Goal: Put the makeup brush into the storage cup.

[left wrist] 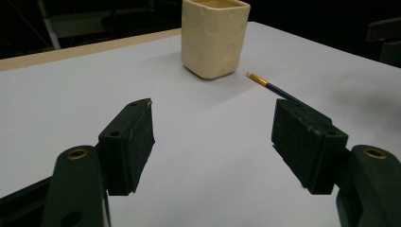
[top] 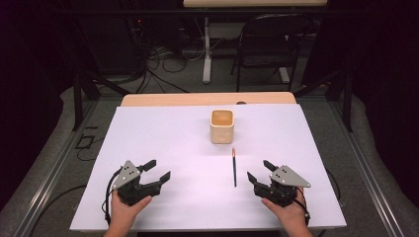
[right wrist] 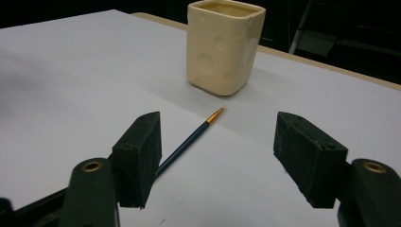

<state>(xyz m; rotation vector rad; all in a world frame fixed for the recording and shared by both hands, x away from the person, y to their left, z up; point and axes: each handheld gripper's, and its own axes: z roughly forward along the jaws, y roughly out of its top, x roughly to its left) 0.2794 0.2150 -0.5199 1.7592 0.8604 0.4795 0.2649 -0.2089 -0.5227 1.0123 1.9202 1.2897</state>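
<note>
A cream square cup stands upright on the white table sheet, toward the far middle. A thin dark pencil with an orange tip lies flat in front of the cup, pointing at it. My left gripper rests at the near left, jaws wide apart and empty. My right gripper rests at the near right, just right of the pencil, open and empty. In the left gripper view the cup and pencil lie ahead, right of centre. In the right gripper view the pencil runs toward the cup.
A wooden table edge shows beyond the sheet. Behind it stand a folding chair, a table leg and cables on the floor. Dark curtains close both sides. Bare sheet spreads between the two grippers.
</note>
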